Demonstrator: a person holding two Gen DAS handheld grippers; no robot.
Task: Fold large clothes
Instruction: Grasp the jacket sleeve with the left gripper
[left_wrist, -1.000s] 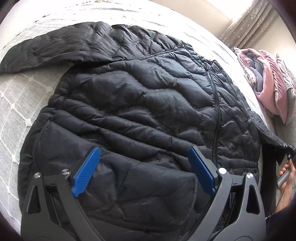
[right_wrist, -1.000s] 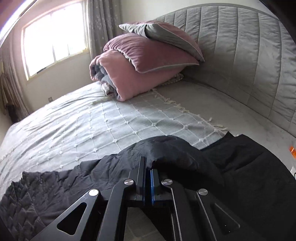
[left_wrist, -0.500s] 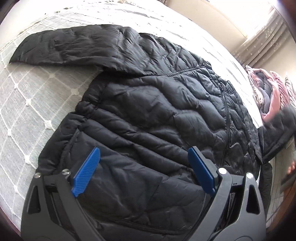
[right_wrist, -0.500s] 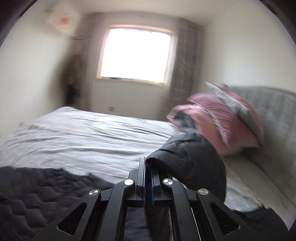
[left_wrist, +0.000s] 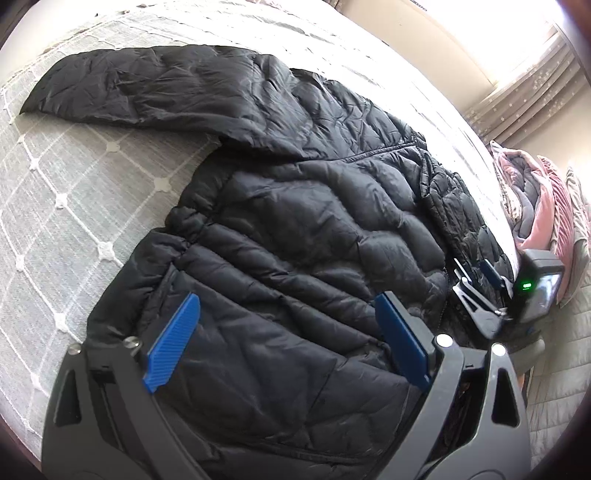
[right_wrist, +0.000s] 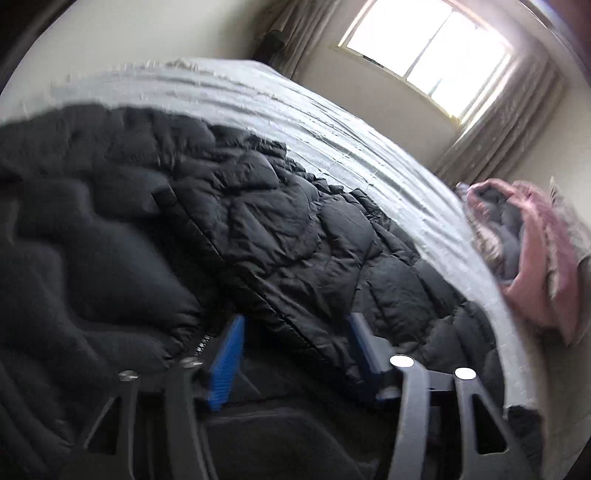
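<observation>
So the black puffer jacket (left_wrist: 295, 229) lies spread flat on the grey bed (left_wrist: 74, 206), one sleeve out sideways. Left tool (left_wrist: 288, 343) hovers over the hem, spread wide, gripping nothing. Right tool (right_wrist: 295, 354) is opening, with jacket fabric lying loose between its pads.

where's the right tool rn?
In the left wrist view the right tool sits at the right edge, over the jacket by its zipper, just short of the pink bedding.
</observation>
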